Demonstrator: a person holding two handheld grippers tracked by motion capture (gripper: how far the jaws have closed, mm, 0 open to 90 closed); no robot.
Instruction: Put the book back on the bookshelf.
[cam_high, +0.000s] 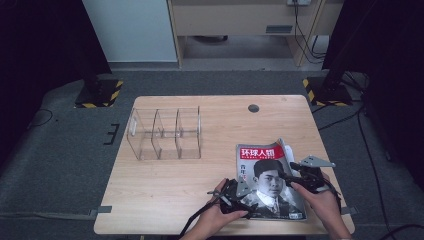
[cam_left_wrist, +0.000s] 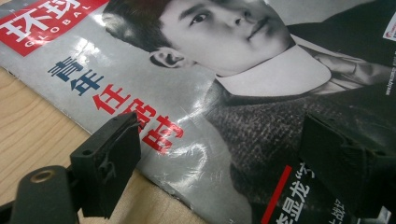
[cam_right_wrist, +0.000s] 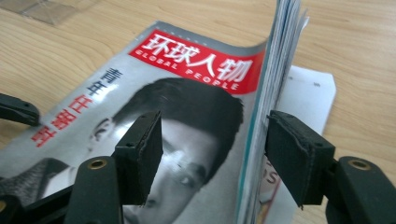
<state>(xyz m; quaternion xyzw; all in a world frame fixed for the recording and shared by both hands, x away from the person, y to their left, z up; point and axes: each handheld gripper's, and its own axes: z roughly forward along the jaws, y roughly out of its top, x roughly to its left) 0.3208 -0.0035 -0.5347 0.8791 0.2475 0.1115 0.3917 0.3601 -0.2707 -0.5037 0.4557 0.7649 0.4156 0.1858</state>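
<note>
A magazine (cam_high: 265, 175) with a red title band and a black-and-white portrait cover lies at the table's front right. Its right edge is lifted, and a sheaf of pages (cam_right_wrist: 275, 60) stands upright above a flat white page (cam_right_wrist: 308, 88). My right gripper (cam_right_wrist: 215, 140) is open around that sheaf: the right pad is close to the pages and the left pad stands well off over the cover. My left gripper (cam_left_wrist: 219, 140) is open over the magazine's (cam_left_wrist: 187, 93) lower left edge, one jaw above the bare wood, the other above the cover. In the high view, the left gripper (cam_high: 242, 192) and the right gripper (cam_high: 287, 171) flank the cover.
A clear acrylic organiser (cam_high: 165, 132) with three compartments stands on the wooden table (cam_high: 175, 180) at the back left. A round cable hole (cam_high: 253, 108) sits near the far edge. The front edge of the table is close behind both hands.
</note>
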